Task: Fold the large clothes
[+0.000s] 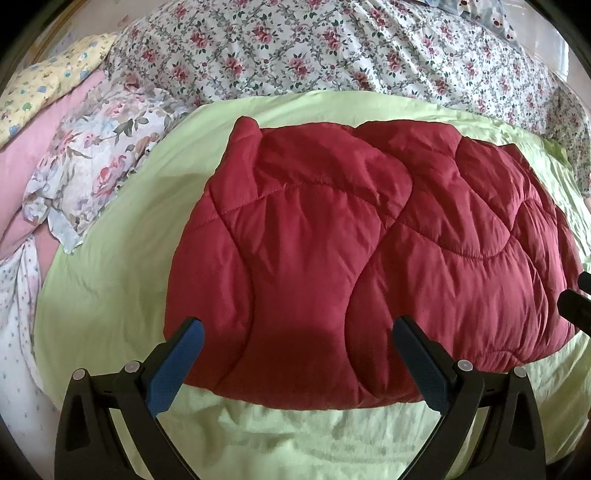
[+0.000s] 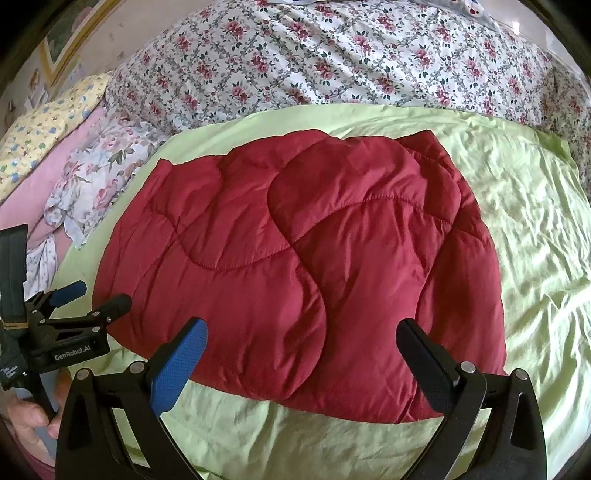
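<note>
You see one red quilted garment (image 1: 369, 251) at centre, one green sheet (image 1: 110, 295) under it, two grippers: left (image 1: 295, 354), right (image 2: 301, 354) at 6 o'clock

Daylit bed (image 2: 517, 221), green sheet, floral quilt (image 2: 332, 55), pink wall (image 1: 92, 18)

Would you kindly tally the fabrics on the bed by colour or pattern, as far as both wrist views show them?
Red quilted garment: 1
Plain light-green sheet: 1
Plain pink fabric: 1
Rose-print cover at the back: 1
Pale large-flower cloth: 1
Yellow printed fabric: 1
White small-dotted cloth: 1
Total: 7
</note>
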Demonstrator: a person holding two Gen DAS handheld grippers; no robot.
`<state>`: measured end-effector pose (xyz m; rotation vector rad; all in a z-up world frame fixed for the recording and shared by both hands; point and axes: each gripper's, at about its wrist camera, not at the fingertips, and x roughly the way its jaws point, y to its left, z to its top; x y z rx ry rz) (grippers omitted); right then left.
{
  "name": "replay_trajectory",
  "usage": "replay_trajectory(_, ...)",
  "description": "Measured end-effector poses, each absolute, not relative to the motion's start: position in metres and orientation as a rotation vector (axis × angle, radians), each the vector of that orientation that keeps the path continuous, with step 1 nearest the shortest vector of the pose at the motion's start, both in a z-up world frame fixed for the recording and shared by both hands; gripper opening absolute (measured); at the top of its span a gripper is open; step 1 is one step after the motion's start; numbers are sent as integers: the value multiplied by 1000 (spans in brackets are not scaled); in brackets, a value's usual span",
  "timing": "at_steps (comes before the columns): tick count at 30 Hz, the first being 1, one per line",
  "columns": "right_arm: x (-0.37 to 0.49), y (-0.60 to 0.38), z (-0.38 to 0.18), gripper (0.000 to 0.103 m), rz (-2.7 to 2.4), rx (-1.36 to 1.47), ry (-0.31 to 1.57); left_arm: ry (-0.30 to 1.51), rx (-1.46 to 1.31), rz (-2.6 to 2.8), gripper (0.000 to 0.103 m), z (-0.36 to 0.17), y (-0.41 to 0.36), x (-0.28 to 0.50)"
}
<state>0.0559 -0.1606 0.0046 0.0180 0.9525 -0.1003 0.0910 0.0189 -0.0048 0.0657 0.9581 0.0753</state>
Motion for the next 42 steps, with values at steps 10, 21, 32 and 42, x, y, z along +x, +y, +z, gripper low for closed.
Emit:
replay_trajectory(10, 63, -161, 2, 103, -97, 18, 962, 955, 67, 78, 102, -5, 16, 98)
replay_trajectory(21, 64, -163, 0, 103, -98, 26, 974, 956, 61, 78, 102, -4, 14, 102)
replay_trajectory(32, 64, -164, 2, 103, -98, 24, 973, 961, 53, 74, 102, -4, 13, 102)
replay_trajectory(42, 64, -164, 2, 103, -97, 23, 974, 963, 49, 76, 102, -3, 12, 101)
